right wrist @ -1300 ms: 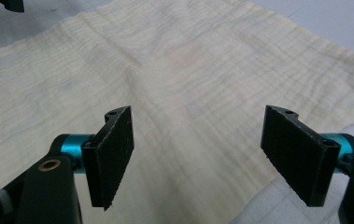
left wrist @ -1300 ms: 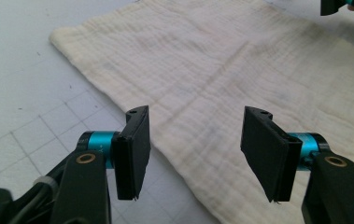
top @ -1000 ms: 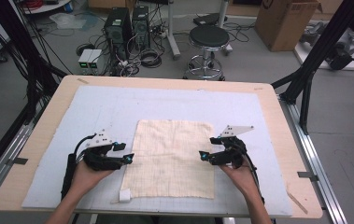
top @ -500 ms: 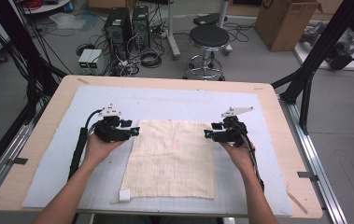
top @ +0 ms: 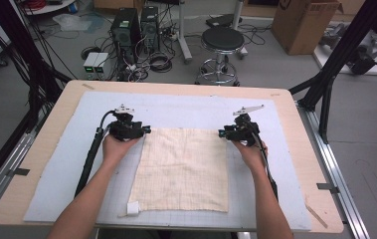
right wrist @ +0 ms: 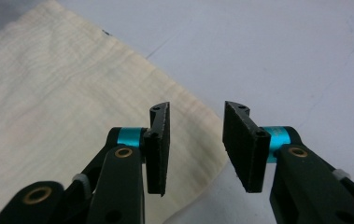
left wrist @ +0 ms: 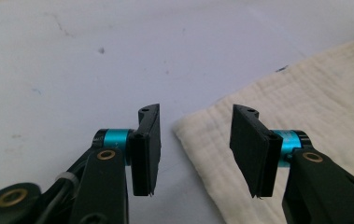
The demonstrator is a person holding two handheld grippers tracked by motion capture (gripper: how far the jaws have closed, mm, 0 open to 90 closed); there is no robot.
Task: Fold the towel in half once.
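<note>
On the grey mat [top: 66, 164] the cream cloth [top: 183, 169] is laid flat, with its white tag [top: 133, 208] at the near left corner. The left gripper [top: 145, 130] is held at the far left corner of the cloth and the right gripper [top: 222, 133] at the far right corner. In the left gripper view, the left gripper [left wrist: 195, 142] is seen wide open with nothing between its jaws, and the corner of the cloth [left wrist: 305, 121] lies just under the gap. In the right gripper view, the right gripper [right wrist: 196, 144] is also open and empty, above the edge of the cloth [right wrist: 62, 102].

It is judged that both far corners are about to be grasped. For a good grasp, each gripper should be lowered until one jaw is slipped under the hem, and only the cloth should be pinched, not the mat. Both corners should be closed on together, so that the cloth is not pulled to one side.
</note>
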